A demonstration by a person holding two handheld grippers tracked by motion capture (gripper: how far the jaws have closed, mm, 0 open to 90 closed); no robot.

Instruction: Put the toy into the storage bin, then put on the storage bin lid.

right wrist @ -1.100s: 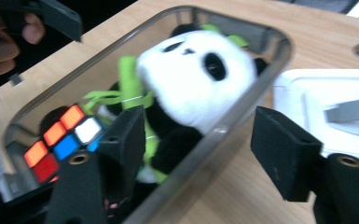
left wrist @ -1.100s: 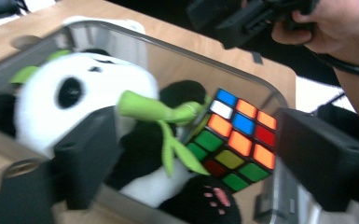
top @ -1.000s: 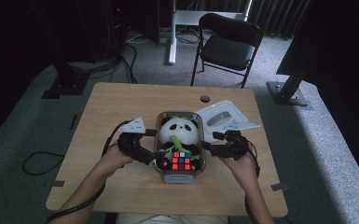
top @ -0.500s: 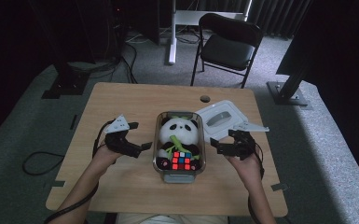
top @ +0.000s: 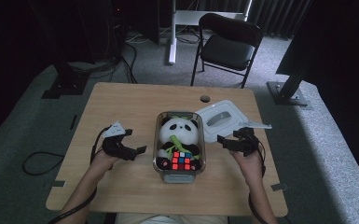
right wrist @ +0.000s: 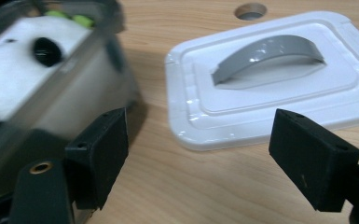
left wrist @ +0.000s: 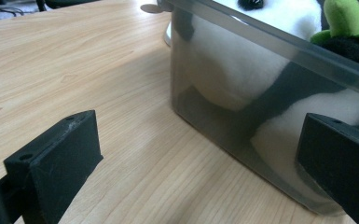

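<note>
A clear plastic bin (top: 156,140) stands mid-table with a panda plush (top: 179,130) and a colour cube (top: 182,160) inside. Its white lid (top: 221,119) with a grey handle lies flat at the bin's back right. My left gripper (top: 136,141) is low over the table just left of the bin, open, with nothing between its jaws. In the left gripper view (left wrist: 205,149) the bin wall (left wrist: 242,93) stands just ahead. My right gripper (top: 227,136) is to the right of the bin, open. Its jaws have just been closing a little on nothing, framing the lid (right wrist: 270,79).
A round cable hole (top: 205,99) sits in the wooden table (top: 121,102) behind the bin. A black folding chair (top: 231,46) stands beyond the far edge. Bare wood lies to the left of the bin and in front of it.
Both grippers have drawn outward from the bin's sides and sunk lower toward the table. The bin, its contents and the lid have not moved.
</note>
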